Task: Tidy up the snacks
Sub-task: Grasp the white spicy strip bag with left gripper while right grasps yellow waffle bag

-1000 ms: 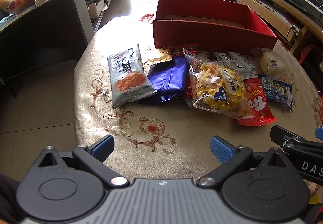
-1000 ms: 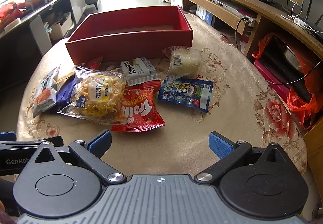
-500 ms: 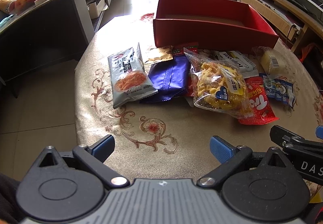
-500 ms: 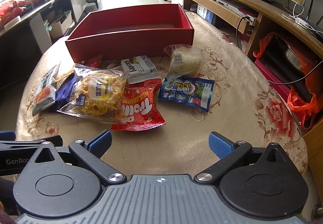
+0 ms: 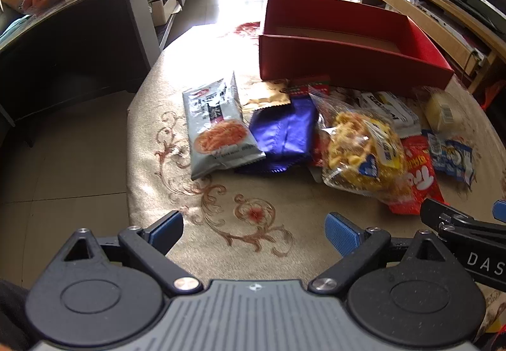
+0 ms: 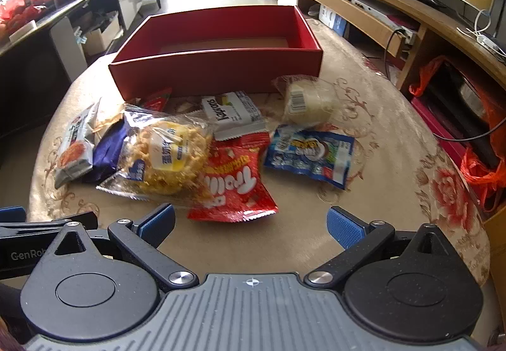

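Several snack packets lie in a heap in front of an empty red box (image 5: 348, 60) (image 6: 218, 66): a grey noodle packet (image 5: 218, 126) (image 6: 74, 148), a purple packet (image 5: 284, 132) (image 6: 107, 151), a clear bag of yellow snacks (image 5: 363, 151) (image 6: 167, 155), a red Trolli bag (image 6: 234, 180) (image 5: 417, 174), a blue packet (image 6: 310, 151), a white packet (image 6: 234, 113) and a pale wrapped cake (image 6: 310, 101). My left gripper (image 5: 254, 232) is open and empty, near the table's front edge. My right gripper (image 6: 249, 224) is open and empty, just short of the Trolli bag.
The round table (image 5: 253, 218) has a beige flowered cloth. A dark cabinet (image 5: 79, 44) stands to the left, a long wooden TV bench (image 6: 395, 12) to the right with red bags (image 6: 480, 167) beside the table. Tiled floor lies beyond the box.
Both grippers have moved slightly forward towards the snack heap. Nothing has been picked up and both stay open.
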`<state>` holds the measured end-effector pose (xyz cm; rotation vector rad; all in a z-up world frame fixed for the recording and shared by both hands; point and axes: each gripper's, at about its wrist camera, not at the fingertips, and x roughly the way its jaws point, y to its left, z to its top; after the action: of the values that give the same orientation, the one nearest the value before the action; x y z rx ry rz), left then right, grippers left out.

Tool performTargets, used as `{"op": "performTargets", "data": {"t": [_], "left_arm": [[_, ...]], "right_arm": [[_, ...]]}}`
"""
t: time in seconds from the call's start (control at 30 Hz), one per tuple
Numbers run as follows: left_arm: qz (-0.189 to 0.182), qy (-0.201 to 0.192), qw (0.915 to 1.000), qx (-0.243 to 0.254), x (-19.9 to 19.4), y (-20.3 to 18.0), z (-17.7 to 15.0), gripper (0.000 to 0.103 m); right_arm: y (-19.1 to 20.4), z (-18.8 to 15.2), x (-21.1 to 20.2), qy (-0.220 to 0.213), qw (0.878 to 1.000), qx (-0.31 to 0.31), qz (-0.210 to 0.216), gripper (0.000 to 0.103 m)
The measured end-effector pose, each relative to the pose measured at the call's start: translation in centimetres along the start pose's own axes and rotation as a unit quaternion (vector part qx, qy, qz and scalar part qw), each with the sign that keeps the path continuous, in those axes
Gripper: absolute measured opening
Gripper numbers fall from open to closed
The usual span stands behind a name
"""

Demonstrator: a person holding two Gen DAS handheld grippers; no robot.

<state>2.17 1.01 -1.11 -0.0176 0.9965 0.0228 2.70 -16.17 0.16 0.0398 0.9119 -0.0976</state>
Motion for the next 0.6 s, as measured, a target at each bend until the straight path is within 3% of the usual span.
{"op": "performTargets", "data": {"t": [0.27,0.47,0.6], "left_arm": [[0.006,-0.009,0.9997,-0.023,0.4,1.8,2.1,0.092],[-0.004,0.012,0.9984,-0.056,1.6,4.2,3.4,0.093],[0.009,0.011,0.998,-0.062,2.3,5.2,4.1,0.093]], "right_arm": [[1.6,2.5,1.0,0.0,1.0,-0.013,0.024,0.103],[3.3,4.2,2.3,0.008,0.999,-0.025,0.044,0.103],[4.5,5.0,3.8,0.022,0.998,-0.037,0.045,0.103]]}}
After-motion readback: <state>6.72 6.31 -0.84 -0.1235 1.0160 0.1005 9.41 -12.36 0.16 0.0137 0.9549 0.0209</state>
